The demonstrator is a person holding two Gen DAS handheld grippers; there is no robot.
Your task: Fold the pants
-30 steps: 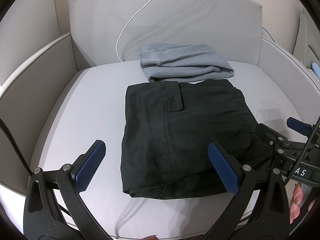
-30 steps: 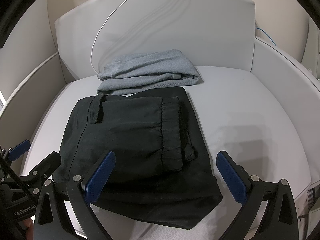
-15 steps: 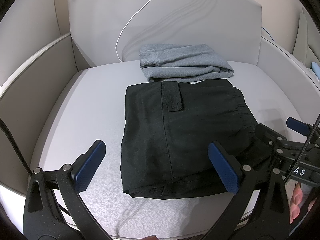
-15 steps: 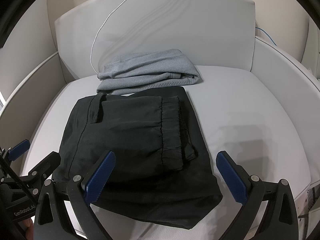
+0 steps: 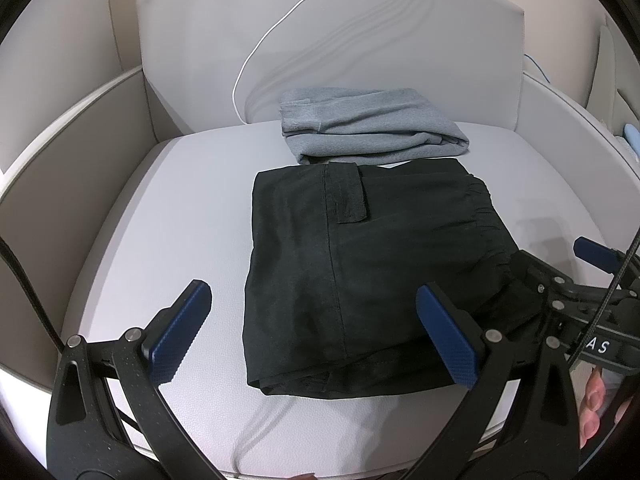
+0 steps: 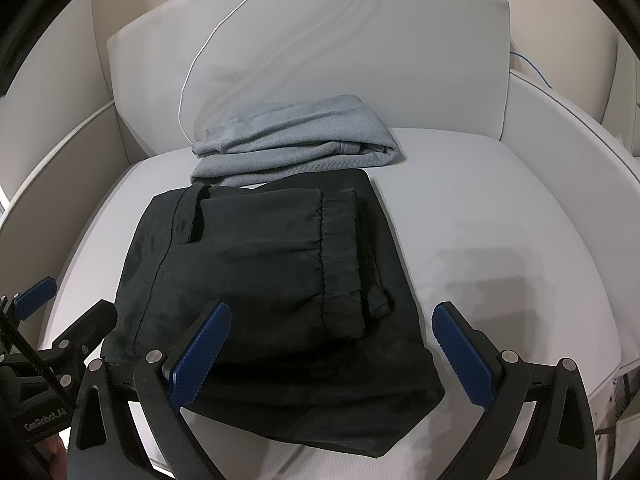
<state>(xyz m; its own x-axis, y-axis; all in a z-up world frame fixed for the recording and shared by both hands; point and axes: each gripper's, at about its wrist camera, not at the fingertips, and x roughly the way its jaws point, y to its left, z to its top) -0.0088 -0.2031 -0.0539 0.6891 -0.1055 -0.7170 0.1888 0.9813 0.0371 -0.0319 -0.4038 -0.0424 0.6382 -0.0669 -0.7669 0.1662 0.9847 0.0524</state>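
Note:
Black pants (image 5: 360,272) lie folded into a compact rectangle on the white seat cushion (image 5: 172,216); they also show in the right wrist view (image 6: 272,272). My left gripper (image 5: 316,332) is open and empty, hovering above the near left part of the pants. My right gripper (image 6: 332,352) is open and empty above their near right edge. Each gripper appears at the side of the other's view: the right one (image 5: 576,280), the left one (image 6: 60,320); neither grips the cloth.
Folded grey pants (image 5: 368,124) lie behind the black ones, against the white backrest (image 5: 400,48). A thin white cable (image 5: 256,52) hangs down the backrest. Curved armrests enclose the seat on the left (image 5: 60,152) and right (image 6: 568,148).
Almost nothing has moved; both grippers stay open and hover in place, with only a slight drift of the left view.

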